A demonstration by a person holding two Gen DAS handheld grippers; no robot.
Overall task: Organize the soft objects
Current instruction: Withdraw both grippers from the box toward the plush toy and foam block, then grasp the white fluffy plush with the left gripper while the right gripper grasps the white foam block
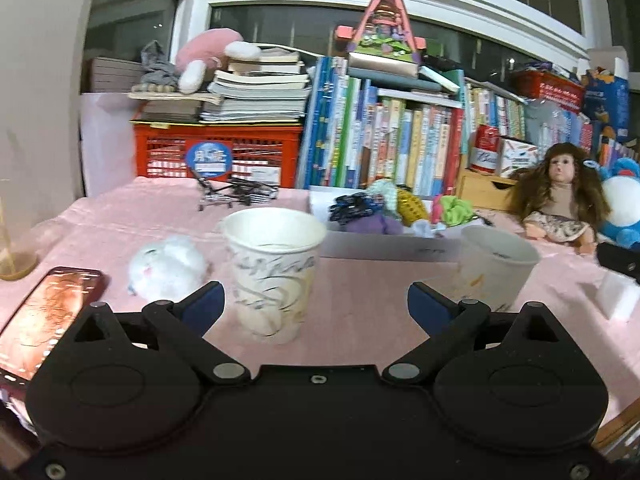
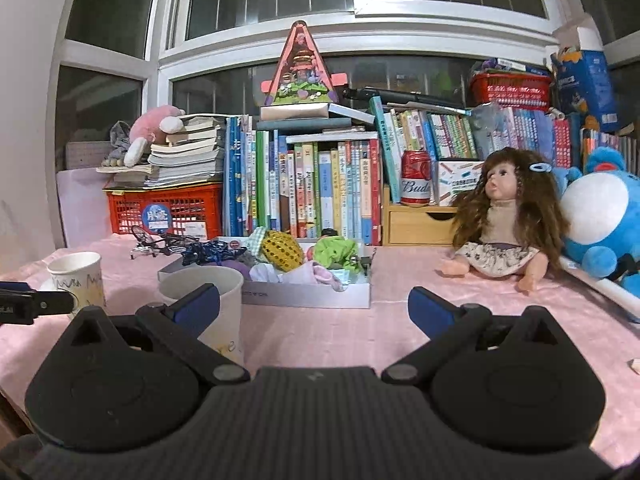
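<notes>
Both left gripper (image 1: 316, 304) and right gripper (image 2: 314, 308) released, holding nothing; white fluffy toy (image 1: 168, 266) lying left of paper cup (image 1: 274, 272); better approach low, avoiding the cup, pinching gently

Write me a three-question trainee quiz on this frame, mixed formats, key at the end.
1. True or false: the left claw is shut on the patterned cup.
2. Multiple choice: where do the scrunchies lie? A) in the shallow box B) in the red crate C) on the doll's lap
3. Fill in: the white fluffy toy lies between the patterned cup and the ____.

Key
1. False; both claws, the right claw included, are open and empty.
2. A
3. phone
</notes>
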